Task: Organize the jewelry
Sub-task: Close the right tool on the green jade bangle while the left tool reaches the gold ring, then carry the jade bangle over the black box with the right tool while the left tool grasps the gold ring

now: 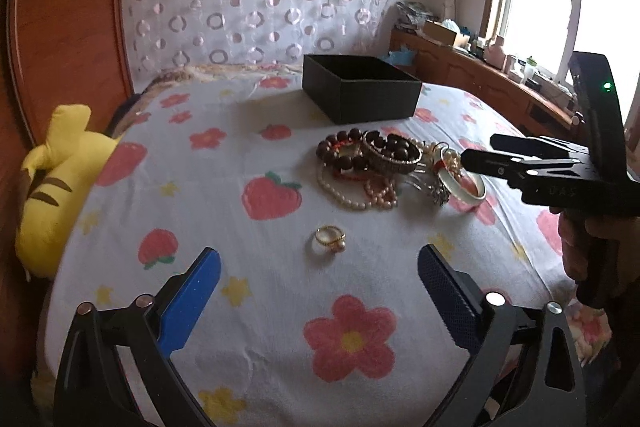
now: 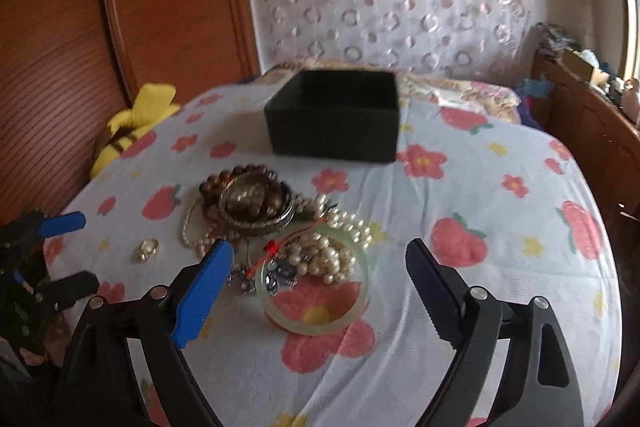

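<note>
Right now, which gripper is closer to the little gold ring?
Left. The left gripper sits open just in front of the gold ring. The right gripper is open off to the ring's right, over the green bangle.

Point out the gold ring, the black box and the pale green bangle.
gold ring (image 1: 329, 238): left wrist view, on the band.
black box (image 2: 334, 139): right wrist view, on the front wall.
pale green bangle (image 2: 320, 326): right wrist view, on the near rim.
</note>
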Available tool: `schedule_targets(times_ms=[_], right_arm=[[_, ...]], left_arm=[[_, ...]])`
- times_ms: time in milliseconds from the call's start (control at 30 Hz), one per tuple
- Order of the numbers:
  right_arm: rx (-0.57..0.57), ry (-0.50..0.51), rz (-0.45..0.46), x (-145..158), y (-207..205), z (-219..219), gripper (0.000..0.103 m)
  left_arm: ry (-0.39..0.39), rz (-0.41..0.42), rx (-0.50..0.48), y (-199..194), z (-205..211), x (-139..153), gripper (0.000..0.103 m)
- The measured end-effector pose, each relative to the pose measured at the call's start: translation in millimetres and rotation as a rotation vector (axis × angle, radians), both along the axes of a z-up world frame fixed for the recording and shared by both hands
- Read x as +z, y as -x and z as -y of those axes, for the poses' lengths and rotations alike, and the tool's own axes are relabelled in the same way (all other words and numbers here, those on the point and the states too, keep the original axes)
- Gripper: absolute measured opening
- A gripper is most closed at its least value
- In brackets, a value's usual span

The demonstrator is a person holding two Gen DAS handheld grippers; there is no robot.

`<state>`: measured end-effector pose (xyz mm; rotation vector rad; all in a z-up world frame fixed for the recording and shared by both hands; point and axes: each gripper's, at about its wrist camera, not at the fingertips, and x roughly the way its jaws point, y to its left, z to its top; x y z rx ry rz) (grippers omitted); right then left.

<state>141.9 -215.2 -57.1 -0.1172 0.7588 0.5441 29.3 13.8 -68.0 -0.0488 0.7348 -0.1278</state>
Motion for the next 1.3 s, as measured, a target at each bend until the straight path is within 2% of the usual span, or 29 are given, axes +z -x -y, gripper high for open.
schedule_targets(times_ms=[33, 233, 367, 433, 500, 533, 667, 867, 900, 933, 1100, 1200, 1300], right_arm=[[0.009, 0.006, -0.013, -2, -1, -1, 0.09], [0.062, 0.034, -0.109, -17, -9, -10, 0.089], [0.078, 0.059, -0.132, -23, -12, -13, 0.087], [0.086, 0.059, -0.139, -24, -12, -13, 0.084], [0.098, 0.057, -0.14, -23, -12, -13, 0.075], [0.108, 0.06, -0.133, -21, -10, -13, 0.075], [0.112, 0.088, -0.104, -19, -5, -16, 0.074], [0.105, 0.057, -0.058, -1, 3, -5, 0.074], [0.103, 0.052, -0.05, 2, 5, -3, 0.074], [0.101, 0.047, -0.043, 6, 7, -1, 0.074], [0.111, 0.042, -0.02, 16, 16, 4, 0.074], [0.117, 0.05, -0.013, 18, 19, 5, 0.074], [0.115, 0.062, -0.001, 20, 17, 3, 0.074]], left_arm=[[0.006, -0.01, -0.006, -1, -1, -2, 0.081], [0.055, -0.047, -0.016, -7, -6, -9, 0.063], [0.067, -0.058, -0.017, -10, -7, -12, 0.057], [0.078, -0.069, -0.024, -12, -7, -13, 0.048], [0.077, -0.084, -0.029, -15, -6, -15, 0.041], [0.076, -0.088, -0.033, -16, -5, -15, 0.038], [0.067, -0.098, -0.049, -23, 0, -16, 0.038], [0.047, -0.108, -0.059, -34, 6, -16, 0.038], [0.042, -0.112, -0.059, -36, 8, -17, 0.036], [0.038, -0.115, -0.059, -37, 8, -18, 0.03], [0.001, -0.11, -0.05, -39, 12, -19, 0.029], [-0.024, -0.099, -0.05, -40, 14, -19, 0.019], [-0.007, -0.093, -0.052, -39, 11, -19, 0.019]])
